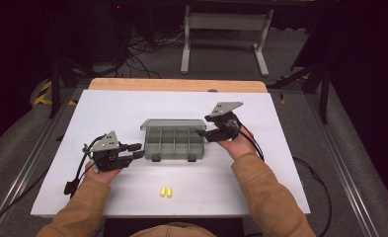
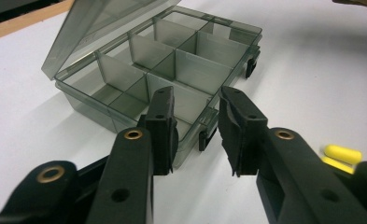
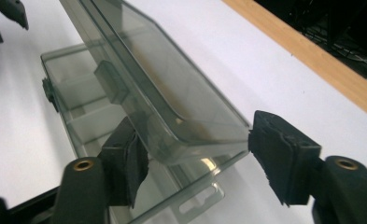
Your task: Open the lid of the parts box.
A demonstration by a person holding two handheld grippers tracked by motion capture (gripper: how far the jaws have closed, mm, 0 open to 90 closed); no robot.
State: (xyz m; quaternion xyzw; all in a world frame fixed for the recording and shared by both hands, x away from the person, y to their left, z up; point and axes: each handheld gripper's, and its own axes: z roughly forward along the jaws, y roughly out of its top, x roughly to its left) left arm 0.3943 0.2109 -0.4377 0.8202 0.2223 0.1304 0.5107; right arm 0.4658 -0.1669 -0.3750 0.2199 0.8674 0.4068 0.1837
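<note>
The smoky compartment box (image 1: pixel 174 141) sits mid-table, its lid (image 3: pixel 162 88) raised. The right gripper (image 1: pixel 203 132) straddles the lid's corner, jaws parted and not pinching, so the lid could drop shut. The left gripper (image 1: pixel 138 150), part open and empty, waits beside the box front; 2 yellow earplugs (image 1: pixel 166 191) lie nearer the person.

One smoky compartment box (image 1: pixel 174 140) with eight compartments, two yellow earplugs (image 1: pixel 166 191), and two grippers on the table

Open compartment box (image 1: pixel 174 140) between grippers
</note>
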